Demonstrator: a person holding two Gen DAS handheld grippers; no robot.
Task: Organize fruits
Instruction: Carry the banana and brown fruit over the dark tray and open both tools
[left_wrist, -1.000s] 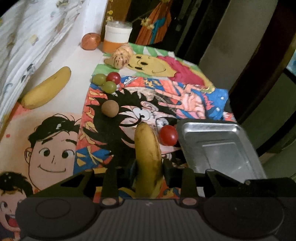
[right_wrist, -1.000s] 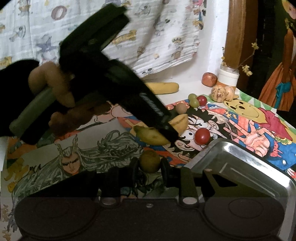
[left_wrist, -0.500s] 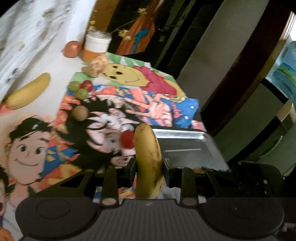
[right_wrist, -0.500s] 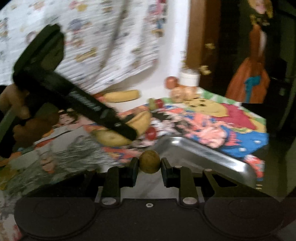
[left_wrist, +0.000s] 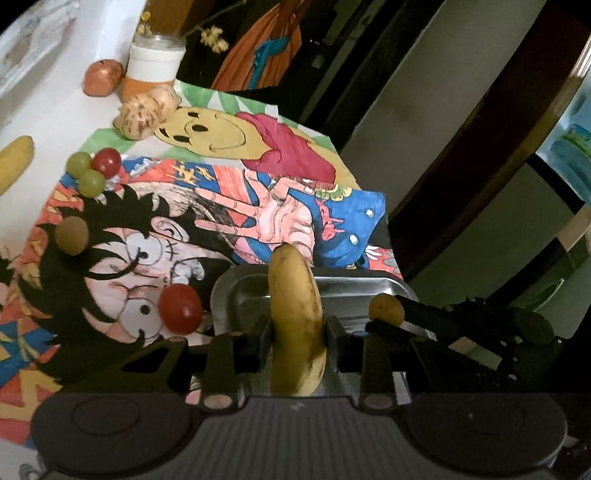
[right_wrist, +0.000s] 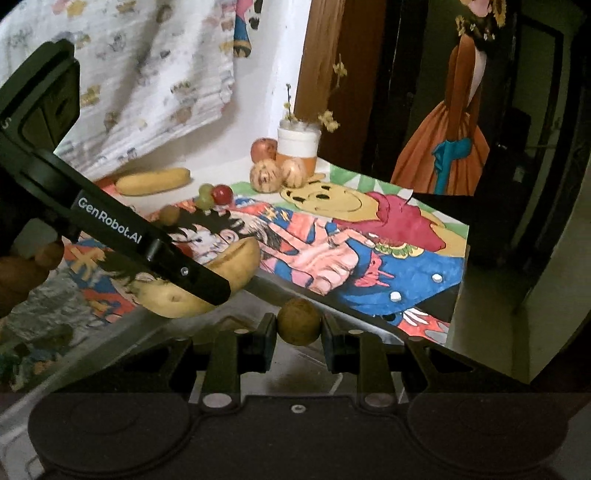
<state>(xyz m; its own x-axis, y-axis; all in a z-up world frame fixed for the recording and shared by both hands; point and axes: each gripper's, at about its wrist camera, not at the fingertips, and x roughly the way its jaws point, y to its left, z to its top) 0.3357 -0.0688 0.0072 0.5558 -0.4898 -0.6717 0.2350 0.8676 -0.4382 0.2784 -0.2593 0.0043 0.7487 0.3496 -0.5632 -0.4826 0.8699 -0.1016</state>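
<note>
- Colourful cartoon drawings (left_wrist: 229, 206) cover your work surface; a patterned cloth (right_wrist: 147, 74) hangs behind it.
- Your left gripper (left_wrist: 297, 332) is clamped on a banana (left_wrist: 295, 317), which sticks up between the pads over the near part of the metal tray (left_wrist: 354, 286).
- Your right gripper (right_wrist: 298, 328) is clamped on a small brown round fruit (right_wrist: 298, 322), also held over the tray; in the left wrist view it enters at about 3 o'clock of the banana.
- On the drawings: a red tomato (left_wrist: 181, 308) just beside the tray at its 9 o'clock, another brown fruit (left_wrist: 71, 234) and a cluster of grapes (left_wrist: 92, 171) towards 10 o'clock.
- At 11 o'clock, far end: a white-and-orange jar (left_wrist: 153, 68), an apple (left_wrist: 102, 76), two speckled fruits (left_wrist: 147, 110).
- A second banana (right_wrist: 153, 181) lies at the left, well apart from the tray.
</note>
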